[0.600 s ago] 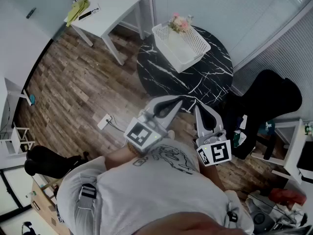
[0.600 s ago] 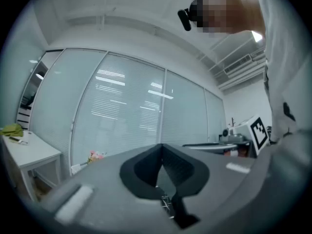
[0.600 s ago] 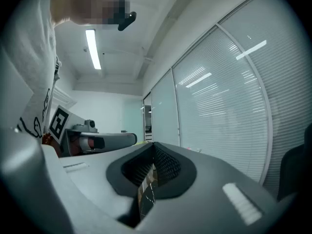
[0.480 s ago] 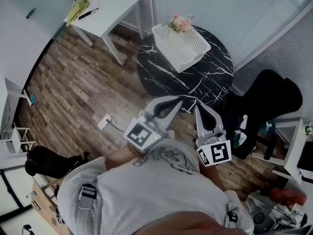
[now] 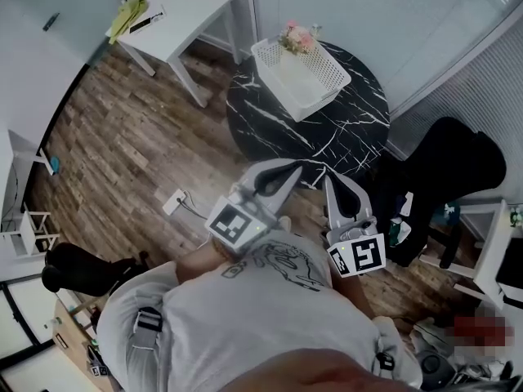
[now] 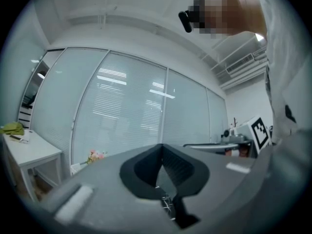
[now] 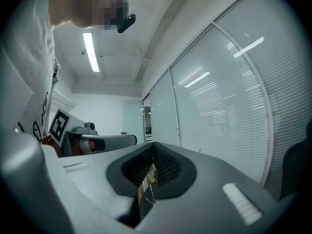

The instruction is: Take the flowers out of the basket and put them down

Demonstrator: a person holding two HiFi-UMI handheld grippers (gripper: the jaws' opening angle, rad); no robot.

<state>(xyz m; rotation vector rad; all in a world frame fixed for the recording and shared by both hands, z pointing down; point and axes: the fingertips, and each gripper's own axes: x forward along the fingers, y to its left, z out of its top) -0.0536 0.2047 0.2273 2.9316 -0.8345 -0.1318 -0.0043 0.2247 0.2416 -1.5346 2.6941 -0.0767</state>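
A white slatted basket stands on the round black marble table. Pink flowers poke up at the basket's far end; they also show small at the left in the left gripper view, as flowers. My left gripper is shut and empty, held close to the person's chest, short of the table's near edge. My right gripper is likewise shut and empty beside it. In both gripper views the jaws meet with nothing between them: left gripper, right gripper.
A white desk with a yellow-green cloth stands at the back left. A black chair sits right of the round table. Wooden floor spreads to the left. Glass walls with blinds close off the back.
The scene has shifted very slightly in the head view; both grippers stay shut in the same pose near the person's chest.
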